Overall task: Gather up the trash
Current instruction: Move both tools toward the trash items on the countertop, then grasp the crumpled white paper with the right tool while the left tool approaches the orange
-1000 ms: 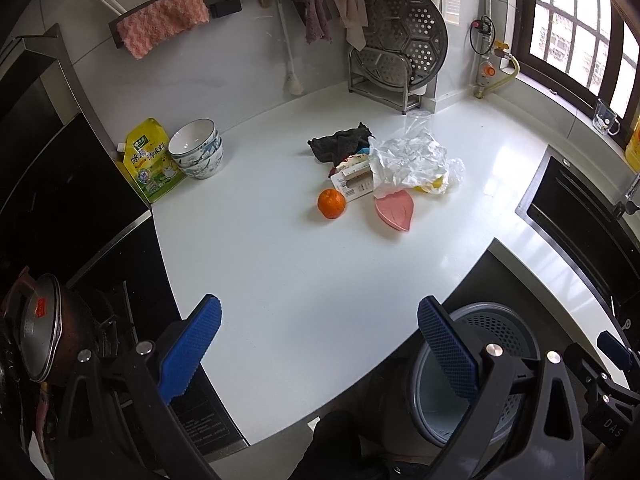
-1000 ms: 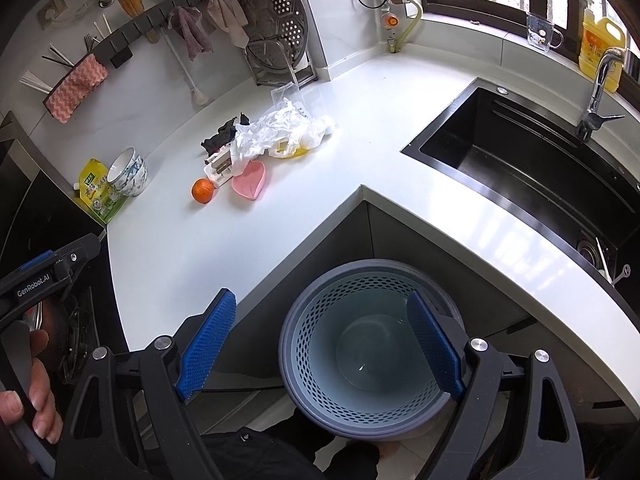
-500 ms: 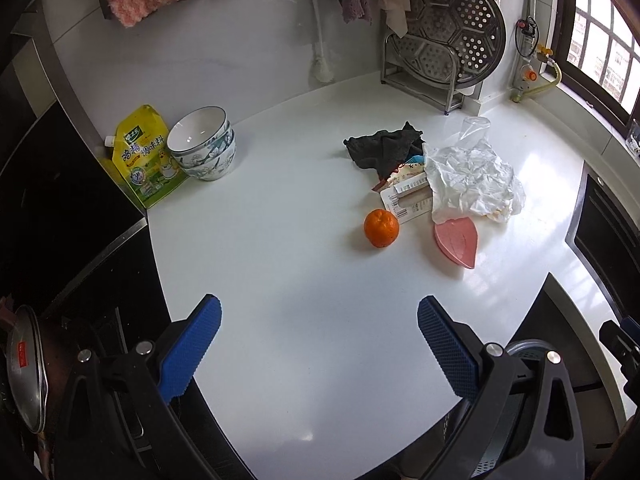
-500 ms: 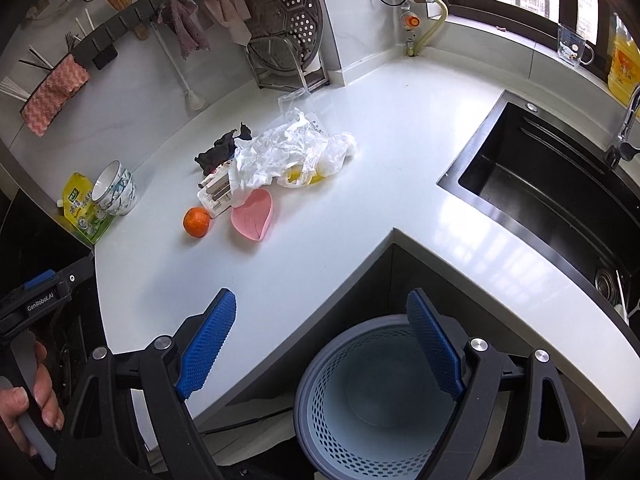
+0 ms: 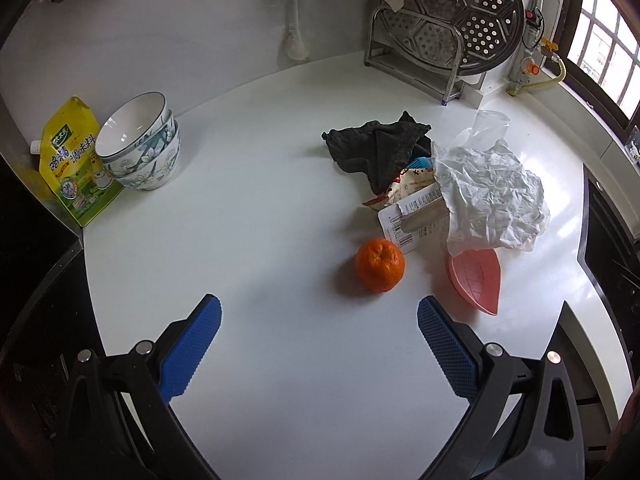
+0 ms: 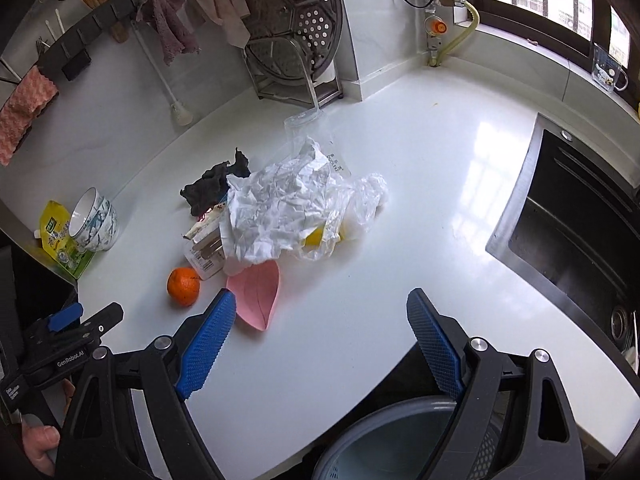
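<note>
A pile of trash lies mid-counter: crumpled white paper [image 5: 490, 196] [image 6: 276, 208], a clear plastic bag [image 6: 360, 208], snack wrappers with a labelled packet [image 5: 414, 210] [image 6: 204, 250], and a dark cloth [image 5: 378, 148] [image 6: 214, 186]. An orange [image 5: 379, 265] [image 6: 183, 286] and a pink leaf-shaped dish [image 5: 476, 278] [image 6: 256, 296] lie in front. My left gripper [image 5: 318, 344] is open and empty, short of the orange. My right gripper [image 6: 318, 342] is open and empty, near the dish. The grey bin [image 6: 392, 444] stands below the counter edge.
Stacked bowls [image 5: 140, 148] and a yellow pouch [image 5: 74, 160] stand at the far left. A steamer rack [image 5: 444, 20] stands against the back wall. A black sink [image 6: 576, 232] is to the right. The left gripper shows in the right wrist view [image 6: 68, 332].
Both grippers have moved forward and down toward the trash pile. The bin has slid out of most of both views. Both stay open.
</note>
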A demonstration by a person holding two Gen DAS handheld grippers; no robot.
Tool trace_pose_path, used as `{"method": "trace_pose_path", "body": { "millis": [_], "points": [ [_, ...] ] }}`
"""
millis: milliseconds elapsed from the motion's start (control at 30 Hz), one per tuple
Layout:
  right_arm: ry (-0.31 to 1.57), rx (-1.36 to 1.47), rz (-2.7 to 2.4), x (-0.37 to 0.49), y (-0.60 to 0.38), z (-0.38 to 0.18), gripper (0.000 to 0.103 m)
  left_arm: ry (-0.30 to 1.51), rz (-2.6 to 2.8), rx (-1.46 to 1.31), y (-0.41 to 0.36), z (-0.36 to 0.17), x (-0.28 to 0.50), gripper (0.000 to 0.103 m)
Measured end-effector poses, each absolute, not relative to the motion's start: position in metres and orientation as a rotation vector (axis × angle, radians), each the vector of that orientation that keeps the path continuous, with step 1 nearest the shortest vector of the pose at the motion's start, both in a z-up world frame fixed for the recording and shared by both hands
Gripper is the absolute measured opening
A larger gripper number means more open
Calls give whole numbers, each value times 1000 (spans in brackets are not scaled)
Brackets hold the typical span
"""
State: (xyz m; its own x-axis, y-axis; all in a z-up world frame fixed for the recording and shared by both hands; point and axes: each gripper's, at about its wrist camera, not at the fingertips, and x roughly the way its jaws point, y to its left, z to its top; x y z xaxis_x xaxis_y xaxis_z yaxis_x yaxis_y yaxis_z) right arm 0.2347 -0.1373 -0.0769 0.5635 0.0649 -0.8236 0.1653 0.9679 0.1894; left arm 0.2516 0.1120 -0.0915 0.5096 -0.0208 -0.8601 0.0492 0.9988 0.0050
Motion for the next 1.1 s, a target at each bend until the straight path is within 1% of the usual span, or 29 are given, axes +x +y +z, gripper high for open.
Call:
{"method": "trace_pose_path", "body": {
  "millis": [433,833,900,933,967,1000,1100],
  "points": [
    [1015,176,-89,325,-127,-107,83,1086,-97,18,110,-127,290,97],
    [1042,154,-108,357,-129,-127,82,1095,-100,6,103,-144,308,97],
    [1054,147,-99,359,-127,-129,74,1095,-108,3,103,-146,310,97],
    [1066,140,-98,360,-126,-132,65,1094,-111,2,102,-146,310,97],
    [1076,136,-97,362,-126,-134,58,1094,-110,2,102,-147,310,97],
    [1083,137,-93,362,-125,-136,55,1094,-110,1,102,-148,311,97],
    [1092,131,-83,362,-123,-139,45,1097,-113,-1,100,-150,312,97]
  ]
}}
